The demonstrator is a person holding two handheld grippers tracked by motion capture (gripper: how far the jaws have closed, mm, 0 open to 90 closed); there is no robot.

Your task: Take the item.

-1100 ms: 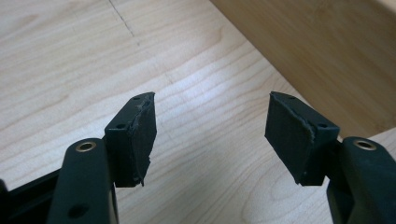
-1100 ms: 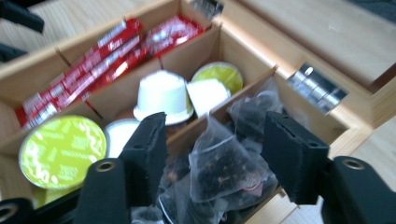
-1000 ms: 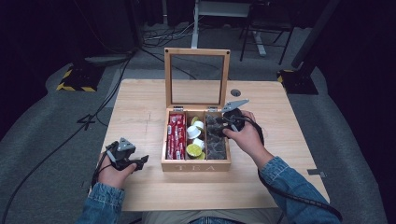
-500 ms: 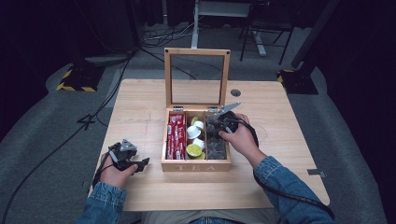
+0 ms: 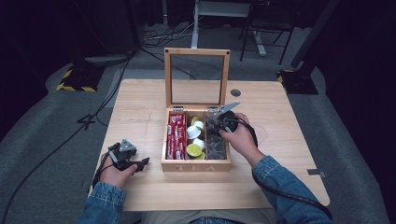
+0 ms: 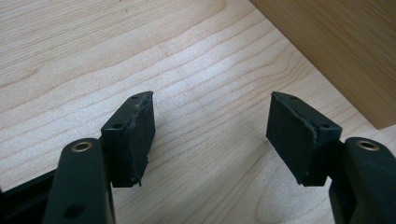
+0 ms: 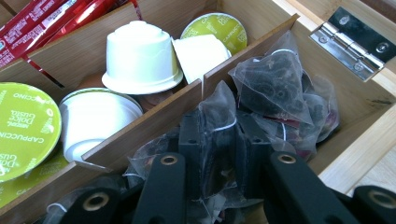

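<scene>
Three compartments: the wooden tea box sits mid-table, divided lengthwise, with "TEA" on its front wall.
Lid: the glass-paned lid stands upright at the back of the box, held by metal hinges.
Left compartment: red sachets lie packed along its length.
Middle compartment: white coffee capsules and green-lidded ones marked "Cappuccino" lie jumbled together, one white capsule upside down.
Right compartment: clear pyramid tea bags of dark leaf fill it, piled against the hinge end.
Right gripper: the right gripper reaches down into the right compartment, its jaws pressed together on one pyramid tea bag, whose mesh bulges up between the pads. In the high view the right hand holds it over the far half of that compartment.
Left gripper: the left gripper rests low over bare table, jaws spread wide with nothing between them. In the high view it sits in the left hand near the table's front left, well apart from the box; in its own view the box's wooden side shows at upper right.
Sleeves: denim sleeves cover both forearms.
</scene>
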